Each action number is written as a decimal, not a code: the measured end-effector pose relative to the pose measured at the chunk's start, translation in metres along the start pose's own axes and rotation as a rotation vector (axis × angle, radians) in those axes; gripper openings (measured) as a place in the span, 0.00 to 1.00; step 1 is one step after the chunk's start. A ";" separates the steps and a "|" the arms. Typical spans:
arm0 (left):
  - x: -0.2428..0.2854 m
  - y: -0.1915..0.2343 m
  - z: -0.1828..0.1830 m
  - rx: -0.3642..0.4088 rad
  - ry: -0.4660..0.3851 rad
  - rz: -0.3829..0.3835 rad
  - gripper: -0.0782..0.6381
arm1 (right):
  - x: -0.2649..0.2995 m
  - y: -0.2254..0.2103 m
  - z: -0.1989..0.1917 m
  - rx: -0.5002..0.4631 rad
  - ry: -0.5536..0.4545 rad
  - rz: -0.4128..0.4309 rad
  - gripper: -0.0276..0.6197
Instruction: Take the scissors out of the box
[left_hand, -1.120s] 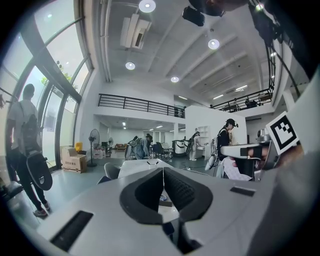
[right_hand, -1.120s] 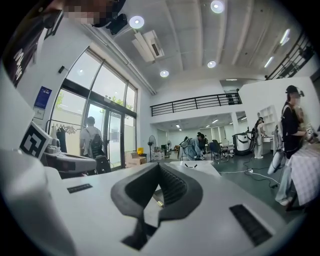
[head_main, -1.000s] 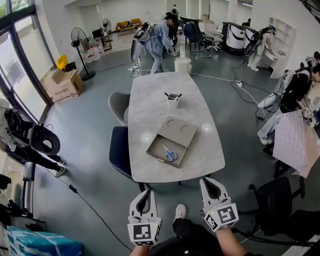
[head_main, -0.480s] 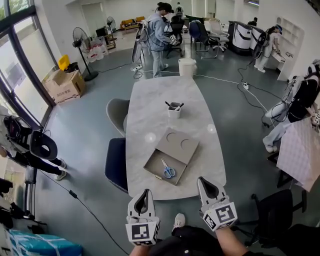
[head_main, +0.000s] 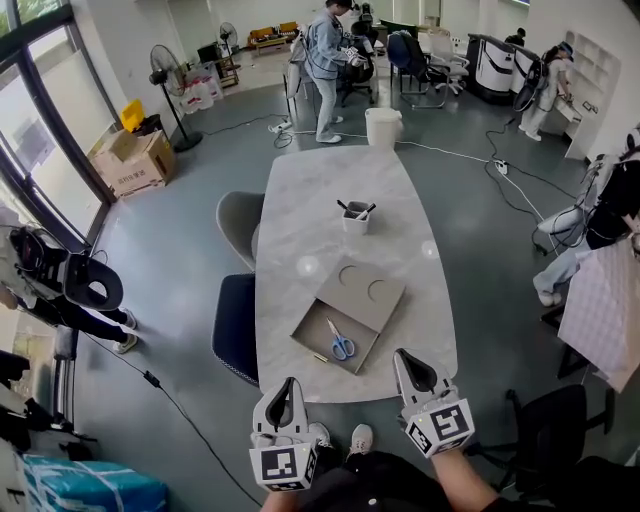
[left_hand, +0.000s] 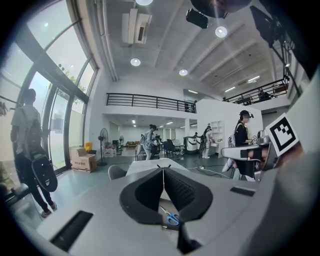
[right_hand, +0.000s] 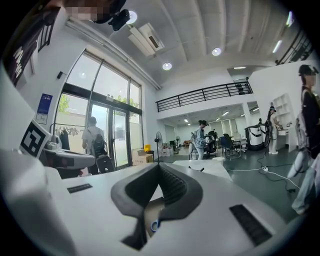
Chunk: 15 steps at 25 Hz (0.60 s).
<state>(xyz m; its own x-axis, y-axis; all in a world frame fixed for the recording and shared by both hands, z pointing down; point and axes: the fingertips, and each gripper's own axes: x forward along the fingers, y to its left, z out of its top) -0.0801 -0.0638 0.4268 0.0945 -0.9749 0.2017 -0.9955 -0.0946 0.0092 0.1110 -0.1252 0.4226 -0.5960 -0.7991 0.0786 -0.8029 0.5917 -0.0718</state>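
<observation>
While the blue-handled scissors (head_main: 340, 342) lie flat inside the shallow open cardboard box (head_main: 312, 333), toward its right half, neither gripper touches them. Box sits on the near end of the pale marble table (head_main: 330, 220), set at a slant; its lid (head_main: 365, 290), marked with two circles, lies folded back on the far side. Left gripper (head_main: 289, 384) is held just off the table's near edge, jaws closed together with nothing between them; its own view shows the scissors (left_hand: 172, 218) below and beyond the closed tips. Right gripper (head_main: 408, 362) is level with the near edge, right of the box, jaws likewise closed and empty. Further up the table stands a white cup (head_main: 356, 217) holding dark pens. Two chairs, one grey (head_main: 238, 215) and one dark (head_main: 235, 325), stand along the table's left side. A white bucket (head_main: 383, 126) is on the floor past the far end.
</observation>
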 end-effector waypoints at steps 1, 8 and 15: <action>0.001 0.002 0.000 -0.001 0.001 0.003 0.13 | 0.004 0.001 0.000 -0.002 0.001 0.003 0.04; 0.027 0.026 0.003 -0.003 -0.010 -0.018 0.13 | 0.039 0.003 0.008 -0.023 -0.013 -0.010 0.04; 0.061 0.042 0.030 0.013 -0.076 -0.093 0.13 | 0.071 -0.004 0.021 -0.033 -0.017 -0.070 0.04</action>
<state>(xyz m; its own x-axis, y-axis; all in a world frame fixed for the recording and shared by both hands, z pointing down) -0.1160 -0.1334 0.4104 0.1874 -0.9742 0.1255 -0.9822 -0.1875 0.0113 0.0728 -0.1864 0.4081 -0.5379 -0.8404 0.0657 -0.8430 0.5369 -0.0341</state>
